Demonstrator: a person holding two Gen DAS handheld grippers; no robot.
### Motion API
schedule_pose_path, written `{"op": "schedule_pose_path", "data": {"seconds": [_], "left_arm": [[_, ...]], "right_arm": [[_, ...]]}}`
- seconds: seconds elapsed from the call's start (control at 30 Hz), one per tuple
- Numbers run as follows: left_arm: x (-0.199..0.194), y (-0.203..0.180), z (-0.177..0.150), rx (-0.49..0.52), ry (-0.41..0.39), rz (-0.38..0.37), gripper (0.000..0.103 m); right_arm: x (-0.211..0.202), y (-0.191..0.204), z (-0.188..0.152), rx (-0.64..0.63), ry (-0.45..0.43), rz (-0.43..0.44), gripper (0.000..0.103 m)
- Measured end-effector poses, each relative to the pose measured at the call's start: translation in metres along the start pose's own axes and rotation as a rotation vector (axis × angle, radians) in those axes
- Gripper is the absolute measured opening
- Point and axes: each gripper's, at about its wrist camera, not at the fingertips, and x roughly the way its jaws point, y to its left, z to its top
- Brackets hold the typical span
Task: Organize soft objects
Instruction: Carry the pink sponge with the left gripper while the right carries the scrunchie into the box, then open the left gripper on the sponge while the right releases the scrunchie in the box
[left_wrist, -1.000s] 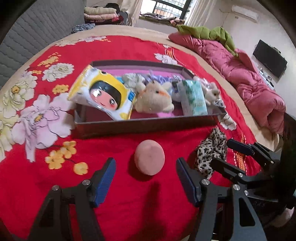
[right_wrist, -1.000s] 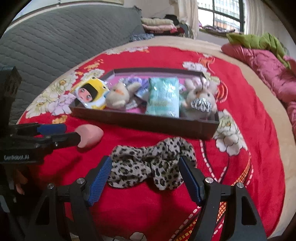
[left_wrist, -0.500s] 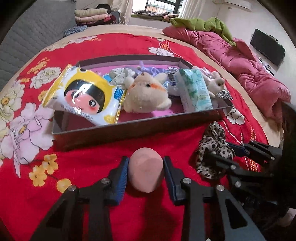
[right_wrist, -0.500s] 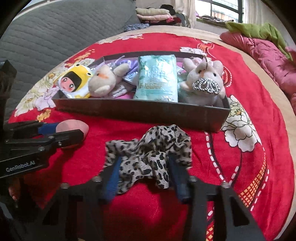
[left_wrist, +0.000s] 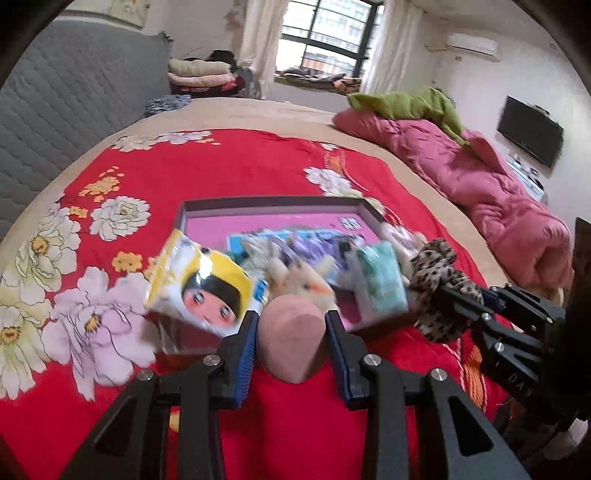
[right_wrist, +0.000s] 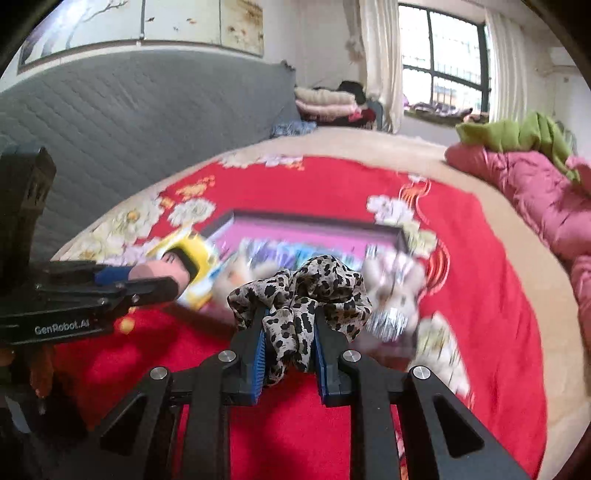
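Observation:
My left gripper (left_wrist: 291, 332) is shut on a pink sponge (left_wrist: 290, 339) and holds it above the red bedspread, just short of the dark box (left_wrist: 258, 205). My right gripper (right_wrist: 288, 334) is shut on a leopard-print scrunchie (right_wrist: 299, 291), lifted before the box (right_wrist: 306, 221). The scrunchie also shows in the left wrist view (left_wrist: 437, 280); the sponge shows in the right wrist view (right_wrist: 159, 271). The box holds a yellow doll-face pack (left_wrist: 207, 284), a plush toy (left_wrist: 303, 280), a teal tissue pack (left_wrist: 384, 284) and a grey plush (right_wrist: 391, 291). Both views are motion-blurred.
The red flowered bedspread (left_wrist: 240, 162) covers the bed. A pink quilt (left_wrist: 480, 184) with a green cloth (left_wrist: 402, 103) lies at the right. A grey padded headboard (right_wrist: 147, 110) stands at the left. Folded clothes (left_wrist: 199, 74) sit at the back.
Both grippers closed on their objects, then lifted them off the bedspread. The cameras now look higher across the bed and box.

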Motion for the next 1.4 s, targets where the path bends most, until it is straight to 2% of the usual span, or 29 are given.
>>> {"op": "schedule_pose_path", "data": {"seconds": [0.17,0.3,0.4,0.57,0.6,0.7,0.73,0.87,0.93,1.17,1.4], "left_arm": [[0.021,0.013,0.017,-0.045,0.007,0.041,0.037],[0.036,0.013,0.024,-0.025,0.006,0.074,0.037],[0.05,0.014,0.026,-0.033,0.038,0.079,0.038],[0.058,0.011,0.024,-0.021,0.039,0.094,0.039],[0.058,0.01,0.024,-0.02,0.039,0.098,0.039],[0.054,0.009,0.024,-0.023,0.025,0.095,0.049],[0.053,0.008,0.025,-0.024,0.018,0.093,0.056],[0.043,0.007,0.028,-0.018,-0.018,0.102,0.066],[0.037,0.006,0.028,-0.016,-0.029,0.103,0.067],[0.016,0.0,0.023,-0.009,-0.041,0.123,0.067],[-0.008,-0.009,0.008,-0.022,-0.024,0.13,0.067]], "right_arm": [[0.021,-0.023,0.015,0.077,-0.004,-0.027,0.022],[0.039,-0.039,0.023,0.105,0.008,-0.052,0.025],[0.053,-0.046,0.022,0.116,0.04,-0.064,0.027],[0.054,-0.047,0.021,0.125,0.037,-0.056,0.04],[0.053,-0.046,0.022,0.122,0.028,-0.053,0.048],[0.048,-0.043,0.023,0.113,0.008,-0.059,0.058],[0.046,-0.043,0.023,0.109,0.002,-0.063,0.062],[0.037,-0.042,0.026,0.101,-0.03,-0.092,0.066],[0.03,-0.042,0.026,0.097,-0.05,-0.098,0.07],[0.005,-0.041,0.022,0.097,-0.067,-0.102,0.071],[-0.02,-0.028,0.003,0.139,-0.011,-0.08,0.073]]}}
